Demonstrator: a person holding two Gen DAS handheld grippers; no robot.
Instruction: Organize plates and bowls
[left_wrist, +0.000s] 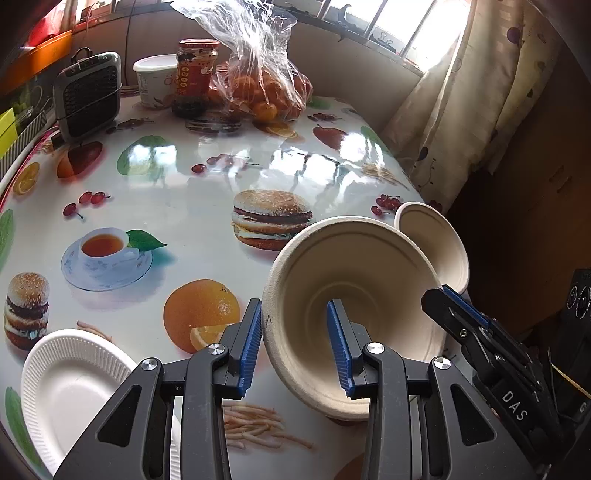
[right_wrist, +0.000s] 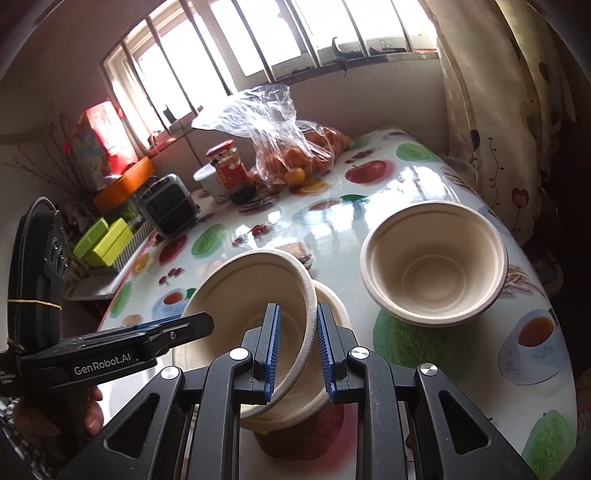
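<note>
We've got a bowl in each set of tongs, and this is the nesting moment. The left tongs (left_wrist: 293, 345) are clamped across the wall of a tilted bowl (left_wrist: 354, 295), one pad outside and one inside, its mouth facing up and away from us. The right tongs (right_wrist: 297, 350) are clenched on the rim of a second bowl (right_wrist: 258, 295), held on edge just to the right of the first; whether the two touch we cannot tell. A third bowl (right_wrist: 434, 262) sits upright on the desk (left_wrist: 177, 192), farther out and to the right, nearer our right hand. A white plate (left_wrist: 70, 384) lies near-left by the left tongs. We judge the right-hand bowl must tip leftward, mouth up, to drop in.
</note>
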